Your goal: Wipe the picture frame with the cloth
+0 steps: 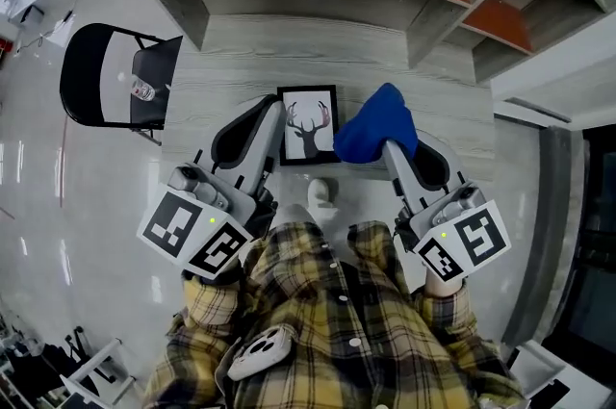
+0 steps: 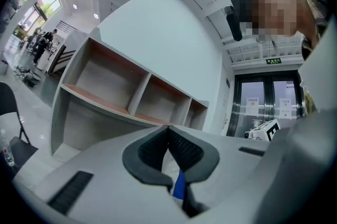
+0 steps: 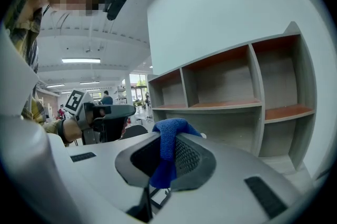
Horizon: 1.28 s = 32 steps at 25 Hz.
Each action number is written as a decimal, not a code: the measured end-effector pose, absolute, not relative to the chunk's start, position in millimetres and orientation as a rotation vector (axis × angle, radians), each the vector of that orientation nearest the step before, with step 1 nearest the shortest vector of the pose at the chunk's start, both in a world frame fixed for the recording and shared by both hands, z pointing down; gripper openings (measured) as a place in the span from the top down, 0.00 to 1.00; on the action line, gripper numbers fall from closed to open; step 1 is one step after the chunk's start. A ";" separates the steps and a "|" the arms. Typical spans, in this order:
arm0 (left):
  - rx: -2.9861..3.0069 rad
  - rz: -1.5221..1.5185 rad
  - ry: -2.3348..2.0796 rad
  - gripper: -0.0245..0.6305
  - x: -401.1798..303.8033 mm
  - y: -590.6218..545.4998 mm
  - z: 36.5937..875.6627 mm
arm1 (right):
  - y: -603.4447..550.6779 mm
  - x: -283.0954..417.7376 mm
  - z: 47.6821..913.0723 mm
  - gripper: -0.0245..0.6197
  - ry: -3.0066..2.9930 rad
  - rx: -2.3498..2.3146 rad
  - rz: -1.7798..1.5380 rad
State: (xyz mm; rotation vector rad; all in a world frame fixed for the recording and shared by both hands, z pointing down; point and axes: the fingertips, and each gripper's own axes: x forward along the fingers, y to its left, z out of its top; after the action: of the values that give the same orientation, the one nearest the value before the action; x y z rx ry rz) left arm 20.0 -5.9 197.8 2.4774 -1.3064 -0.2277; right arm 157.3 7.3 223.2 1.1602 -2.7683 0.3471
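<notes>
Right claw (image 3: 166,136) pinches the blue cloth (image 3: 163,170); shelf unit (image 3: 226,88) beyond, apparently the left claw (image 3: 128,109) leftward.

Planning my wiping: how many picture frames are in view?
1: the picture frame, on the table between the left gripper and the right gripper holding the cloth, which may hide another.

Beside the black picture frame (image 1: 309,125) with its matt paper print, the blue cloth (image 1: 377,133) looks nubbly and woven, the desk (image 1: 241,61) beneath the frame is matt grey wood-grain, and the floor (image 1: 58,195) left of it is glossy.
</notes>
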 end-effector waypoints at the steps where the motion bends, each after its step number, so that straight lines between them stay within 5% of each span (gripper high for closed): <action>1: 2.466 -0.221 -1.317 0.95 18.0 -11.9 199.0 | 2.0 157.8 225.2 0.90 -2.765 1.153 0.361; 20: 2.494 -0.047 -1.111 0.95 -41.6 -91.0 233.3 | -73.0 83.4 272.0 0.90 -2.612 1.311 0.518; 32: 2.328 0.131 -0.954 0.95 -40.0 -113.8 325.1 | -90.4 69.4 302.4 0.90 -2.514 1.365 0.602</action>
State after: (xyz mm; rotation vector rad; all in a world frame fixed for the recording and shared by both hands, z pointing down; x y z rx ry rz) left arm -40.0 -113.8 325.1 2.3278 -0.9538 0.1306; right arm 69.4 -90.4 302.4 1.3647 -2.5137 0.6018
